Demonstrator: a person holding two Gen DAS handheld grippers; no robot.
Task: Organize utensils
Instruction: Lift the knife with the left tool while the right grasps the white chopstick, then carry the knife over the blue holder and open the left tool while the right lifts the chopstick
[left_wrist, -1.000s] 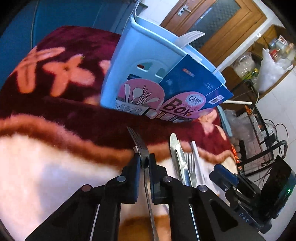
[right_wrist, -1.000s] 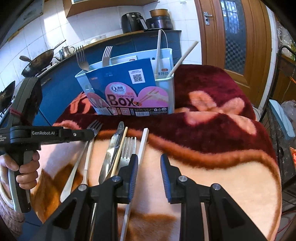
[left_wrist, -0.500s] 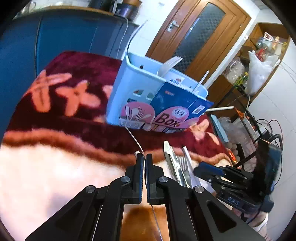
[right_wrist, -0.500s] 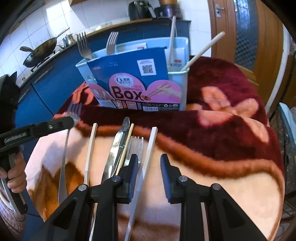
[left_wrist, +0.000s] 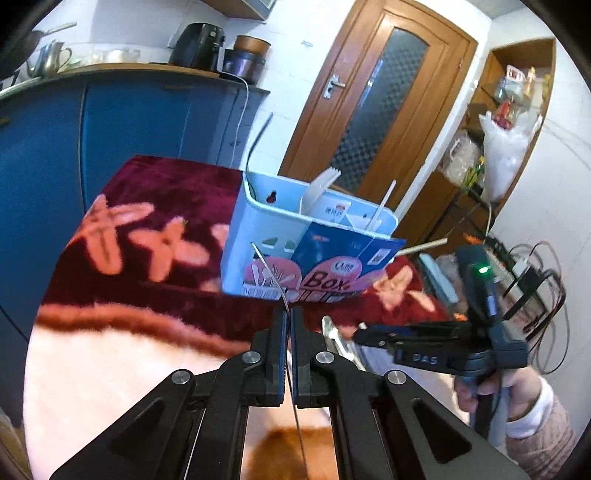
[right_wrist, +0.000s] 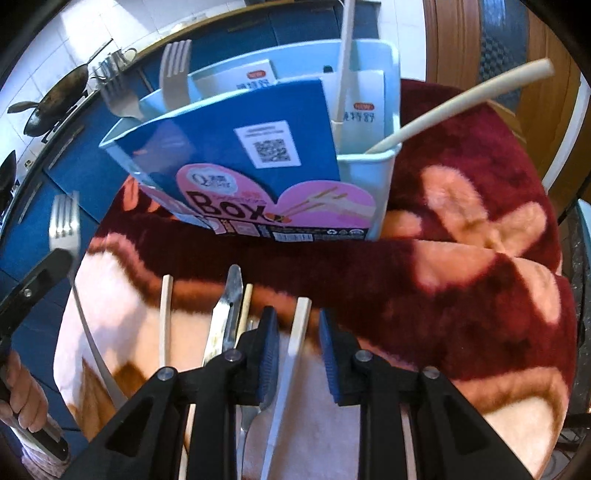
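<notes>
Your left gripper (left_wrist: 287, 325) is clamped on a metal fork (right_wrist: 65, 225) at the neck, tines up, lifted off the blanket (right_wrist: 461, 295) w/ the handle hanging below. It's stiff, thin, slick steel, prob. light; a neck grip lets it pivot, so hold firm and keep it vertical toward the blue box (right_wrist: 369, 177). Your right gripper (right_wrist: 295, 343) is parted, low, straddling a white chopstick (right_wrist: 295, 339) lying flat; light, rolls easily, take it mid-length.
</notes>
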